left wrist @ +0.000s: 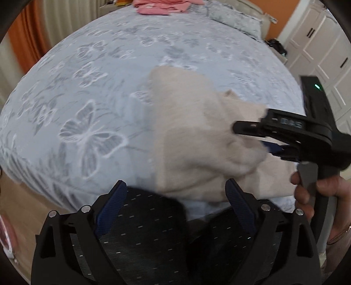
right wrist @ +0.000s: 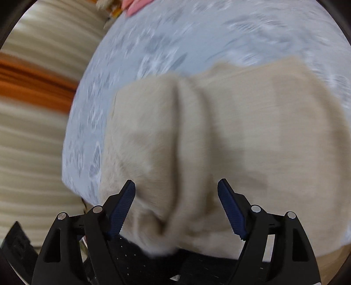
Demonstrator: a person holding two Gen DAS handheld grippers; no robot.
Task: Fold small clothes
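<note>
- Evidently you were mid-fold on the beige garment (left wrist: 197, 140), which lay bunched near the close edge of the bed (left wrist: 92, 92), on the pale blue butterfly bedspread.
- Your right claw (left wrist: 248, 140) reached in from the right in the left wrist view, its tips against a raised hump of the beige cloth; whether it pinched the fabric there I could not tell, since the cloth hid the gap.
- In its own view the right claw (right wrist: 176, 186) showed its blue pads (right wrist: 122, 208) standing wide, with a ridge of the garment running up between them but not clearly pressed by either.
- Your left claw (left wrist: 176, 188) was spread wide and held nothing; it hovered over your dark dotted clothing (left wrist: 142, 230) at the bed's edge, just short of the garment's near hem.
- Both views were smeared by motion, so the fold line was hard to judge.
- What could go wrong: if the right claw caught only the top layer of that hump, the fold would likely drag crooked and leave a lump.
- With the garment so near the edge, a pull toward you could slide it off the bed.
- A pink garment (left wrist: 162, 5) lay at the far side, well apart.
</note>
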